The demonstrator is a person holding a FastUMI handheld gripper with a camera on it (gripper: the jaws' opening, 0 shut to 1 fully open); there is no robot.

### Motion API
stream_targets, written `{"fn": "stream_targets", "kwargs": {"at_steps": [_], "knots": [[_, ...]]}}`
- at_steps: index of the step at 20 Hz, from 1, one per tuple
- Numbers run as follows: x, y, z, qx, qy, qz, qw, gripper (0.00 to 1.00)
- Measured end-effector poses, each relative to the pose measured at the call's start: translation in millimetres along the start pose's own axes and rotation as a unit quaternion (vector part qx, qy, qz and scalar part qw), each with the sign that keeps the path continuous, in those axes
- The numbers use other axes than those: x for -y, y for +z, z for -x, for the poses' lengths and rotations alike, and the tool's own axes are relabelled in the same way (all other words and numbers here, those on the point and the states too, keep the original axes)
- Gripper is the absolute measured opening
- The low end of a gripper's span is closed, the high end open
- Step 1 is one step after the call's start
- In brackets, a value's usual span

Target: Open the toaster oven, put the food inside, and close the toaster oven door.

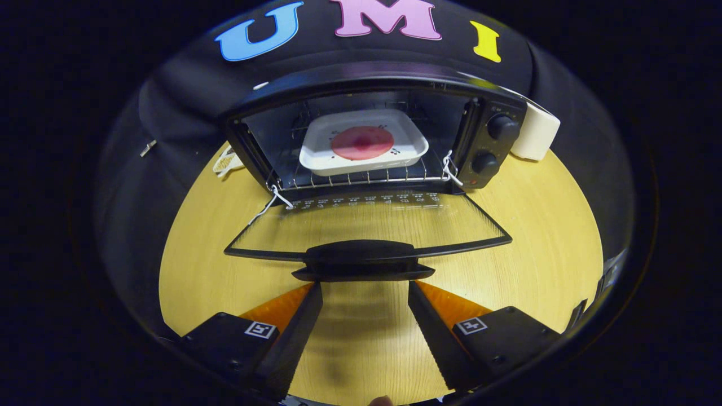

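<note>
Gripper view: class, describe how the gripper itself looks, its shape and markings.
The gripper has two long wedge-shaped fingers with ridged inner faces. Each is fixed to a black block bearing a small square black-and-white marker. No cable is visible.

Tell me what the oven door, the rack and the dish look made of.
Oven door: clear glass in a dark frame, since the wood table shows through it. Rack: bare metal wire, thin shiny bars. Dish: glossy white, probably ceramic or enamel. The tongs are open just short of the door handle.
</note>
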State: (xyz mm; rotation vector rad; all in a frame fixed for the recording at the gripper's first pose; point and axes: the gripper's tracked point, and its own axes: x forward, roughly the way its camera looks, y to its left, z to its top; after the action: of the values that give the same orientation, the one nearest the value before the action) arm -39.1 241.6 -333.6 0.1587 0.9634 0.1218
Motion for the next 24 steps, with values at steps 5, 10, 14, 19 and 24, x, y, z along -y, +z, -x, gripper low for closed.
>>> {"fn": "stream_targets", "kwargs": {"at_steps": [5, 10, 14, 19, 24], "knots": [[-4, 34, 26, 0.049, 0.010, 0.005, 0.999, 0.99], [-10, 72, 55, 0.104, 0.024, 0.015, 0.994, 0.99], [-9, 86, 72, 0.136, 0.028, 0.031, 0.990, 0.99], [8, 107, 107, 0.177, 0.035, 0.045, 0.983, 0.99], [48, 143, 152, 0.232, 0.032, 0.044, 0.971, 0.99]]}}
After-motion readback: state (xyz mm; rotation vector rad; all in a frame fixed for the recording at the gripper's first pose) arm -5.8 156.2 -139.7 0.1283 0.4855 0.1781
